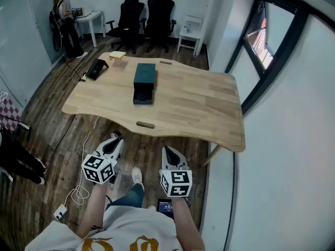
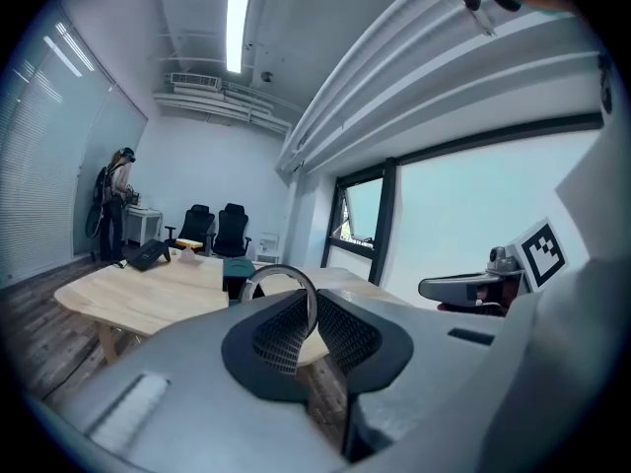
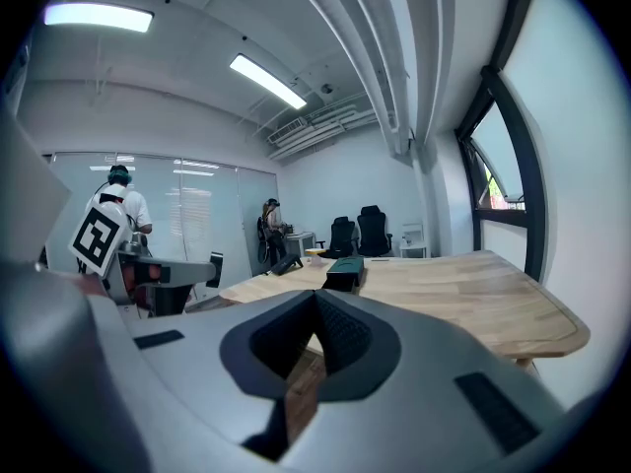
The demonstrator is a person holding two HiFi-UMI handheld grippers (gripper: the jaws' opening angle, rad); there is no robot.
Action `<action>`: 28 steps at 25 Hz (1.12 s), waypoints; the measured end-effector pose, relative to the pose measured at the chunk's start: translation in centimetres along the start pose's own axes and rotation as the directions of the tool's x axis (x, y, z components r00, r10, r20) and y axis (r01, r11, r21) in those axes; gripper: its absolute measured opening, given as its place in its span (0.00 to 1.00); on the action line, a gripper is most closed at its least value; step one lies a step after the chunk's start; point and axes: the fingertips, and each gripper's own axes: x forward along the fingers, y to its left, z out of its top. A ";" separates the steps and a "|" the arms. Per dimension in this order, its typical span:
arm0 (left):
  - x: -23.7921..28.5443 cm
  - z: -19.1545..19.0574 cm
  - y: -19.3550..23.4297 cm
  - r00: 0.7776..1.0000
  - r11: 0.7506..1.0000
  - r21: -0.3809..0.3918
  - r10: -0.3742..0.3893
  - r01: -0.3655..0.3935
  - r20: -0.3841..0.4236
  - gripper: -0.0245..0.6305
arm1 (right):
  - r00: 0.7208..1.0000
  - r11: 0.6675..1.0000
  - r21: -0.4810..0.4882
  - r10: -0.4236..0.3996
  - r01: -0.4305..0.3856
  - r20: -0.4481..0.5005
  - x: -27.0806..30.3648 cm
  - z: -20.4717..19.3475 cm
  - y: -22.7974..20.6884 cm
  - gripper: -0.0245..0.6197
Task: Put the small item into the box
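A dark teal box [image 1: 144, 77] lies in the middle of the wooden table [image 1: 199, 103], its drawer [image 1: 142, 96] pulled out toward me. It also shows far off as the box [image 2: 235, 269] in the left gripper view and the box [image 3: 345, 268] in the right gripper view. My left gripper [image 1: 116, 143] hangs below the table's near edge, shut on a thin silver ring [image 2: 282, 273] that stands up between its pads. The right gripper [image 1: 169, 153] is beside it, jaws closed together with nothing between them [image 3: 315, 308].
A black device [image 1: 96, 68] with a cable and a small yellow and pink item [image 1: 118, 56] lie at the table's far left. Two black office chairs [image 1: 144, 15] and a white side table [image 1: 190, 34] stand beyond. A person [image 1: 65, 22] stands at a desk far left. A window wall runs along the right.
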 end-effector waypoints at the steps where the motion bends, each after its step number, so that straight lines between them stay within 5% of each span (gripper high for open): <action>1: 0.7 -0.1 0.5 1.000 1.000 0.000 0.004 -0.004 -0.003 0.09 | 1.000 1.000 0.007 0.001 -0.001 -0.001 0.7 0.0 -0.3 0.05; 10: 10.5 1.6 7.3 1.000 0.999 -0.036 -0.004 0.003 -0.011 0.09 | 0.999 0.999 0.013 -0.030 0.031 -0.042 10.4 1.4 -4.8 0.05; 22: 26.6 6.2 21.7 0.997 0.998 -0.048 -0.046 0.043 -0.054 0.09 | 0.990 0.994 0.013 -0.104 0.106 -0.097 30.5 6.6 -10.7 0.05; 28: 31.2 6.3 24.8 0.993 0.995 -0.060 -0.085 0.080 -0.077 0.09 | 0.985 0.990 0.021 -0.133 0.136 -0.107 35.6 7.3 -12.0 0.05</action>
